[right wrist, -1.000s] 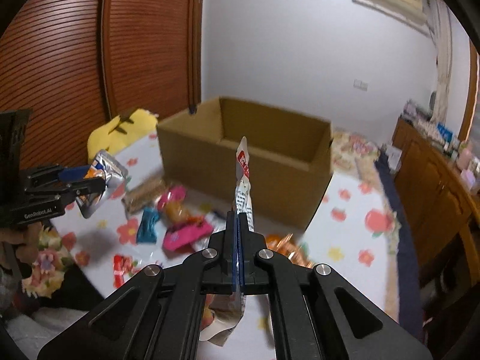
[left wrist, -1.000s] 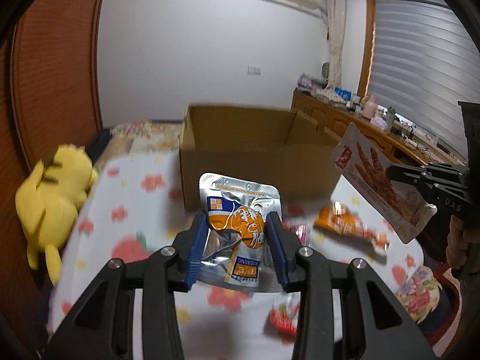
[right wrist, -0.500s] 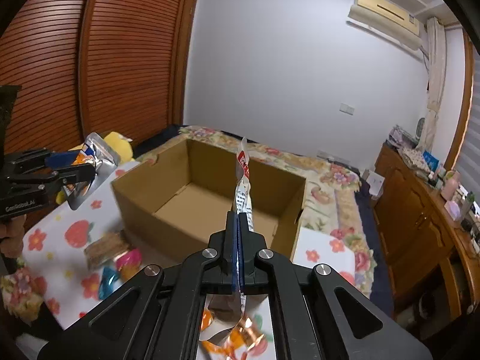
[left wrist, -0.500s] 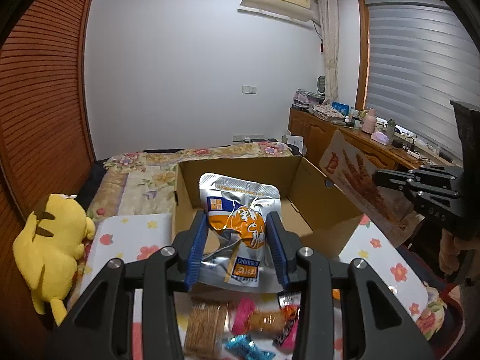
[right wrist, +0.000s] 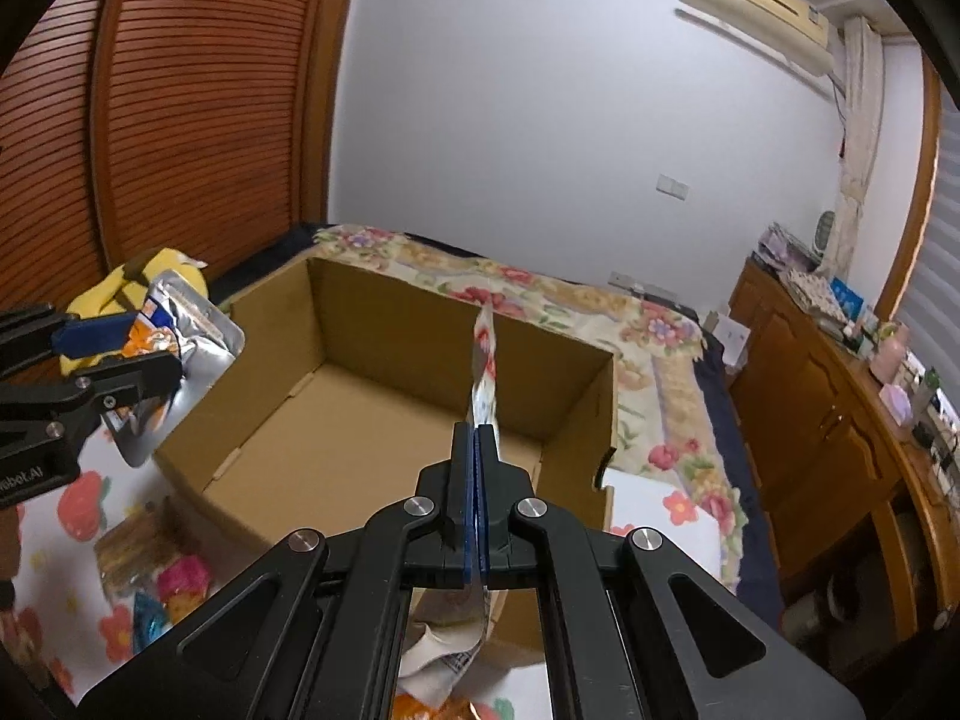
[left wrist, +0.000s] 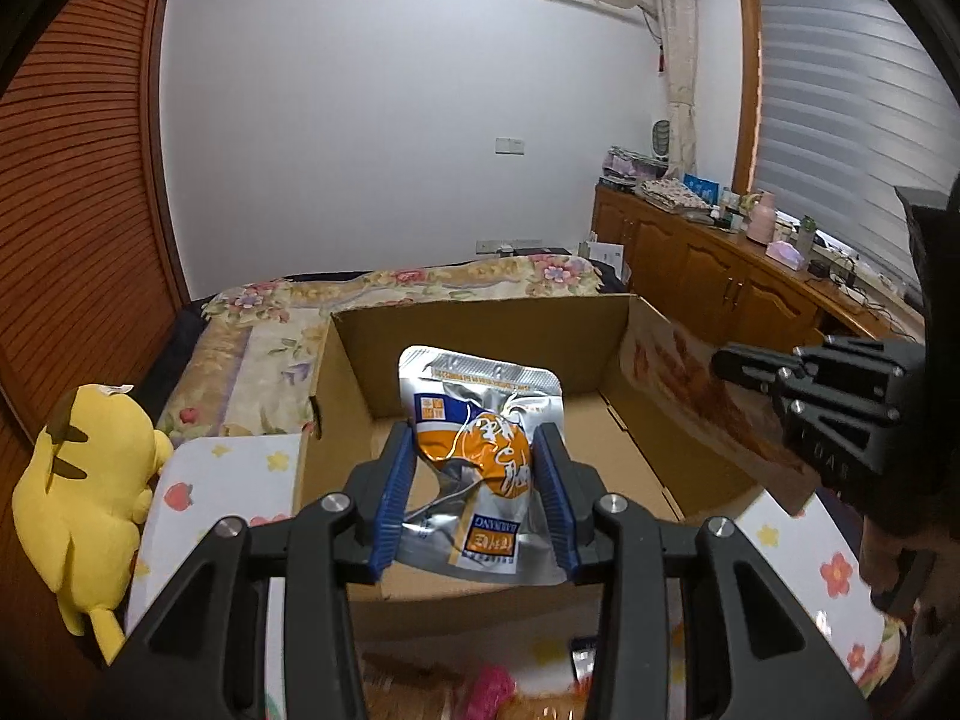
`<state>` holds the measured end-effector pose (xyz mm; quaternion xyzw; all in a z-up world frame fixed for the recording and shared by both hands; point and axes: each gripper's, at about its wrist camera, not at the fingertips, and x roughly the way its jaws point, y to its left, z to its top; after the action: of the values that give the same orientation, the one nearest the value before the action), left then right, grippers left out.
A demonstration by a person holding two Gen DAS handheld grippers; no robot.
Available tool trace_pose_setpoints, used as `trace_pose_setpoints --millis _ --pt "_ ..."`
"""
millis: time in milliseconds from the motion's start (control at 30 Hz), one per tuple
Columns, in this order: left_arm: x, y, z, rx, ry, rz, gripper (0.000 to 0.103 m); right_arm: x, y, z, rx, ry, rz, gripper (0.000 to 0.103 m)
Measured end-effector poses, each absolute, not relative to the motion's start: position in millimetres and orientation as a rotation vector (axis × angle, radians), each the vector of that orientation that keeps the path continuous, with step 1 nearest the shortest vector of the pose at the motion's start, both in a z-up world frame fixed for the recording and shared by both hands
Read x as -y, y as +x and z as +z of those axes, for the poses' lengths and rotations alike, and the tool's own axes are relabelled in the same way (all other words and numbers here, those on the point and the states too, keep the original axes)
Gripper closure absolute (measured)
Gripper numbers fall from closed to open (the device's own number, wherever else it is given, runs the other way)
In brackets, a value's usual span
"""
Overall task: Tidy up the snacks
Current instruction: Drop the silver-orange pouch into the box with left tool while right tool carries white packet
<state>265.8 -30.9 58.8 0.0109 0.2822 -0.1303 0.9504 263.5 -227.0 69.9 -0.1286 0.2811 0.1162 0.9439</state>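
Left gripper (left wrist: 477, 483) clamped on silver foil snack pouch with orange label (left wrist: 480, 444), held above open brown cardboard box (left wrist: 648, 456). Right gripper (right wrist: 478, 501) pinched shut on flat white printed snack packet (right wrist: 485, 372), edge-on over same box. Loose wrapped snacks (right wrist: 162, 576) on floral tablecloth (right wrist: 654, 498) beside box.

Silver and orange pouch (left wrist: 477, 468) at centre frame; plain brown box (left wrist: 636, 438) behind; yellow plush toy (left wrist: 84, 480) lower left; white, flower-printed cloth (left wrist: 222, 480) beneath.

Both wrist views looked forward and down, close above the cardboard box (left wrist: 480, 324). The left view sat at its near-left side, the right at its near-right; each saw the box interior and far wall.
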Motion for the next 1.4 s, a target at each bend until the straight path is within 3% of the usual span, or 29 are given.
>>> trace_pose_setpoints --millis 233,333,367,567,633,733,967,1067,1200,1300,1400 --pt "47 280 48 -0.599 0.045 -0.253 0.061 228 273 69 -0.579 -0.225 0.218 0.103" --pt "47 279 46 -0.606 0.044 -0.26 0.044 229 276 68 -0.586 -0.212 0.217 0.103" --pt "47 279 45 -0.607 0.046 -0.266 0.044 230 277 67 -0.591 -0.202 0.222 0.103" --pt "40 271 42 -0.614 0.053 -0.265 0.043 236 277 64 -0.608 -0.139 0.277 0.08" --pt "35 265 44 -0.61 0.042 -0.281 0.039 235 271 64 -0.603 -0.142 0.298 0.08" --pt "30 256 48 -0.587 0.041 -0.297 0.019 235 256 66 -0.58 -0.141 0.326 0.08" --pt "17 234 53 -0.559 0.033 -0.318 0.018 242 230 76 -0.564 -0.115 0.384 0.075" --pt "16 220 53 -0.55 0.044 -0.334 0.017 247 214 78 -0.561 -0.113 0.404 0.06" --pt "15 202 49 -0.552 0.038 -0.362 0.014 254 187 76 -0.56 -0.131 0.429 0.051" --pt "16 189 43 -0.562 0.025 -0.393 0.012 261 169 68 -0.571 -0.134 0.449 0.037" --pt "17 177 32 -0.583 0.007 -0.413 0.002 271 157 52 -0.591 -0.139 0.45 0.033"
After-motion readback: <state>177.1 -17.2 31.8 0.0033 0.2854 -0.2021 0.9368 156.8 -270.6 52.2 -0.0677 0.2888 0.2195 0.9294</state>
